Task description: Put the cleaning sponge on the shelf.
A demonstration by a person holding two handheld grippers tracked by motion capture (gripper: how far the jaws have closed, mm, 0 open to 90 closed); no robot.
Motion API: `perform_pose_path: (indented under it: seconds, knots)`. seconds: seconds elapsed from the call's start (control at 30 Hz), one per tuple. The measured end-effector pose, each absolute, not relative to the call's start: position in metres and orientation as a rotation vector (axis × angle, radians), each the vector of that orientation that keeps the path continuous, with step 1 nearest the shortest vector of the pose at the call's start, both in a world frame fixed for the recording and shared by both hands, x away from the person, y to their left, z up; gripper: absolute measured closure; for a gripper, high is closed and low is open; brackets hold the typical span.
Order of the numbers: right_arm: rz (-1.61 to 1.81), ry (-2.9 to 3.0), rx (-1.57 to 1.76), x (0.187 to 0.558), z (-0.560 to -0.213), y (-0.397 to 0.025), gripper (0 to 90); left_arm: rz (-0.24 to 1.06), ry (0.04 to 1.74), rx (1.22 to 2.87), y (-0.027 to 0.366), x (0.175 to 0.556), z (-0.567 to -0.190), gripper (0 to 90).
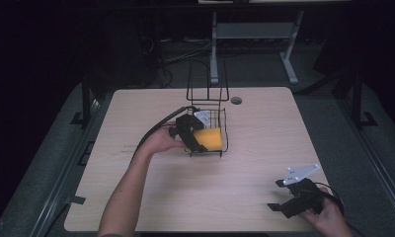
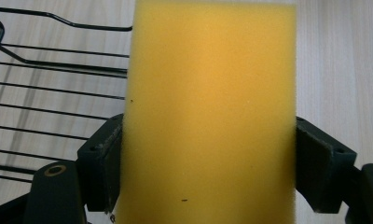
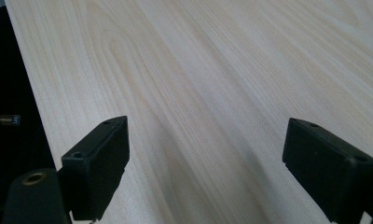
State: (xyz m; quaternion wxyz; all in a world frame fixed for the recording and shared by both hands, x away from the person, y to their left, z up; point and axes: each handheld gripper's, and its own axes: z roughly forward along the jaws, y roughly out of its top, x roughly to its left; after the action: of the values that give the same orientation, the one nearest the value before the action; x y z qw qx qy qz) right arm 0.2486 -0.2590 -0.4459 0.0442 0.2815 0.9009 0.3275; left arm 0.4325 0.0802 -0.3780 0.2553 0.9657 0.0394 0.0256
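- Your left claw point(image 2: 208, 154) is clenched on the yellow sponge point(image 2: 212, 107), one pad on each long side; in the high view the sponge point(image 1: 209, 138) sits at the front of the black wire basket point(image 1: 224, 129), mid-bench
- Expect the sponge to be light, soft and springy: in the left gripper view its sides look pinched in slightly between the pads, so hard pressure will deform it instead of improving the hold
- Its foam surface looks rough, so a slip is unlikely; take hold across the narrow width, near mid-length, as now
- Your right claw point(image 3: 222, 172) is released, jaws wide apart over bare bench point(image 3: 212, 70); in the high view it point(image 1: 286, 203) rests near the front right corner, well apart from the basket
- Whether the sponge touches the basket floor or hangs above it cannot be told
- The sponge's top and bottom ends are cut off in the left gripper view, and its thickness is hidden
- A pale item point(image 1: 202, 117) at the basket's rear is too small to identify
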Motion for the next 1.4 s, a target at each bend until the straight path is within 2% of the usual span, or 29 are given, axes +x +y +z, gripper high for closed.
perform_pose_path:
  seconds: [1.4]
  knots:
    - [1.0, 2.758, 0.871, 0.249, -0.448, -0.261, 14.1, 0.048, 0.127, 2.656, 0.07, 0.468, -0.39, 21.7]
